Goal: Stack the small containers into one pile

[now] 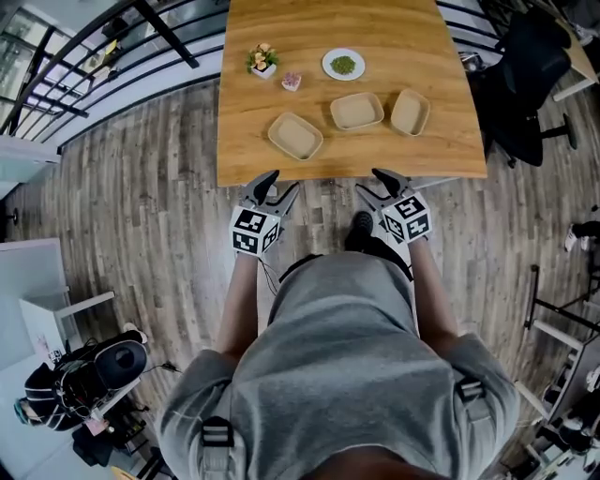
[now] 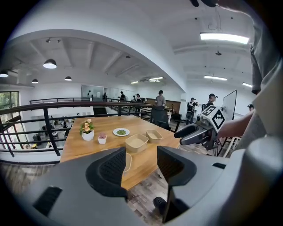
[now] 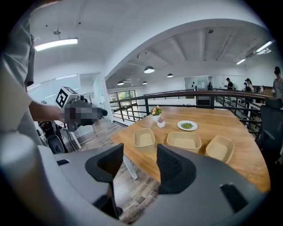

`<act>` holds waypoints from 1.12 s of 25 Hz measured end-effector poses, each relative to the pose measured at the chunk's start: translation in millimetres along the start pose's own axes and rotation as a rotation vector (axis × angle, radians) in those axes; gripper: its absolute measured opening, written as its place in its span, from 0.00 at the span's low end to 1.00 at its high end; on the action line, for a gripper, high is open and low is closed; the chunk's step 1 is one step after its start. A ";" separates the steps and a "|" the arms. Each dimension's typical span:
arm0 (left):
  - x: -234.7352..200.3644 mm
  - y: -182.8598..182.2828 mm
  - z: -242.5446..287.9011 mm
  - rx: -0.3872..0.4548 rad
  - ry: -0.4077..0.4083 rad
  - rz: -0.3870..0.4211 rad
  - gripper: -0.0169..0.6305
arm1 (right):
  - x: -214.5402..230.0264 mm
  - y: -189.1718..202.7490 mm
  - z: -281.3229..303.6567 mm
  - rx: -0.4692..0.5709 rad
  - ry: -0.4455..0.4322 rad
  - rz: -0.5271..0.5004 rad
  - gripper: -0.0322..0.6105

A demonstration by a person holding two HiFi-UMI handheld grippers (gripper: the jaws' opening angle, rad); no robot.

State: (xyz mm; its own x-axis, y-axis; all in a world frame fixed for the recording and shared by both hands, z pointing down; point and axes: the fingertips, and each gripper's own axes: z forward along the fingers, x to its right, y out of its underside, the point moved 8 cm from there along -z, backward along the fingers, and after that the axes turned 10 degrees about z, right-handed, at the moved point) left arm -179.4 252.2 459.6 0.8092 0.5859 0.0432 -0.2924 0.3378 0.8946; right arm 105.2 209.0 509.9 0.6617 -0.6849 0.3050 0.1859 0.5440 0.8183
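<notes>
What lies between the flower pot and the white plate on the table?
A small pot with a pink plant stands there; the head view shows it.

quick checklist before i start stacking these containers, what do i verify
1. Left gripper fingers apart, nothing between them: ok.
2. Right gripper fingers apart, nothing between them: ok.
3. Left container, middle container and right container upright, empty, apart from each other: ok.
4. Plate and flower pot clear of the containers: ok.
5. Grippers over the table: not ok, both hang short of its near edge.
</notes>
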 end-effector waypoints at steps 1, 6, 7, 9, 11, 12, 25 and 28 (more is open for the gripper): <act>0.0 -5.0 6.7 -0.002 -0.008 0.001 0.37 | 7.3 -5.1 0.0 0.001 -0.009 -0.002 0.43; 4.2 -22.5 40.8 0.000 -0.055 -0.025 0.37 | 38.5 -20.2 6.6 -0.037 -0.067 -0.044 0.43; 5.3 -25.4 47.4 0.001 -0.063 -0.038 0.37 | 43.3 -22.6 7.8 -0.047 -0.081 -0.057 0.43; 7.3 -32.2 61.6 0.001 -0.077 -0.053 0.37 | 54.2 -28.6 9.5 -0.066 -0.109 -0.081 0.43; 8.8 -38.7 75.9 -0.001 -0.091 -0.063 0.37 | 67.9 -33.4 11.0 -0.082 -0.131 -0.099 0.43; 9.4 -41.3 82.5 -0.002 -0.099 -0.067 0.37 | 75.2 -34.7 11.6 -0.089 -0.139 -0.104 0.43; 12.7 -50.5 123.7 -0.014 -0.189 -0.147 0.37 | 127.4 -44.1 30.5 -0.156 -0.246 -0.152 0.42; 8.8 -48.7 127.3 -0.020 -0.190 -0.151 0.37 | 129.6 -44.5 38.6 -0.166 -0.254 -0.152 0.42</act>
State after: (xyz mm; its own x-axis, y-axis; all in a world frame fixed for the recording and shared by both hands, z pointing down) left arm -93.2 147.1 473.0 0.9252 0.3794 -0.0054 -0.1697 0.4266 0.8884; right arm 154.6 77.3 531.8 0.4187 -0.8520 0.3143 0.3979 0.4832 0.7799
